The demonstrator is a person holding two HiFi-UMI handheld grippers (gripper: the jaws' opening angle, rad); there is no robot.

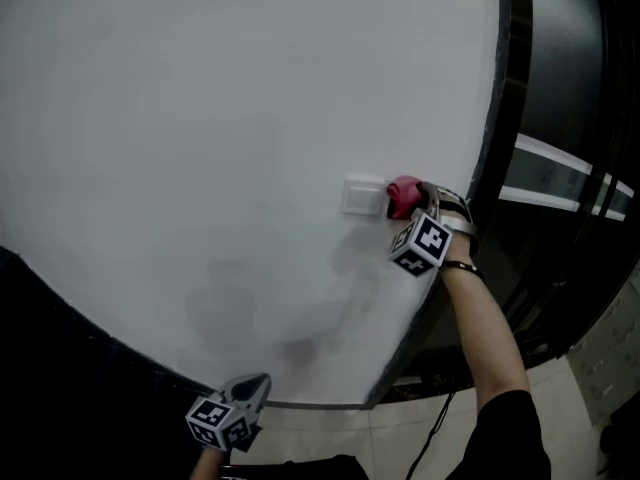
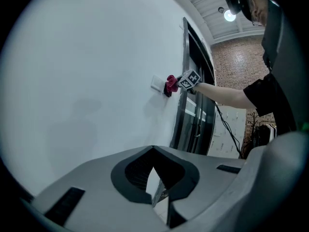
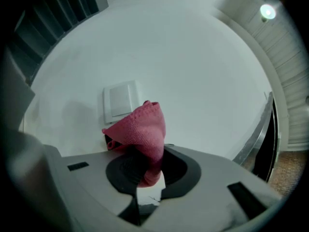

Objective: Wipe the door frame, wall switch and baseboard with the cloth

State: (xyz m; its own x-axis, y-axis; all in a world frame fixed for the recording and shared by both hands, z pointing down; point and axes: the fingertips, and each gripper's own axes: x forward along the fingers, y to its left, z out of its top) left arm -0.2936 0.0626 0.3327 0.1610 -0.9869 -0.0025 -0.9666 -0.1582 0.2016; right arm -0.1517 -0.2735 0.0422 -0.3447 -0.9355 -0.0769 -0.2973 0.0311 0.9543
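A white wall switch (image 1: 362, 196) sits on the white wall (image 1: 220, 148), a little left of the dark door frame (image 1: 492, 108). My right gripper (image 1: 412, 200) is shut on a pink cloth (image 1: 402, 196), and the cloth is at the switch's right edge. In the right gripper view the bunched cloth (image 3: 141, 129) rises from the jaws of the right gripper (image 3: 145, 153), just below and right of the switch (image 3: 119, 99). My left gripper (image 1: 250, 393) hangs low near the foot of the wall. Its jaws are shut and hold nothing (image 2: 153, 148).
Right of the frame is a dark glass door (image 1: 560, 168) with pale bands. Light floor tiles (image 1: 330, 438) lie below the wall. A cable (image 1: 430, 438) hangs beside the person's right arm (image 1: 490, 338). From the left gripper view, a brick wall (image 2: 236, 62) shows beyond.
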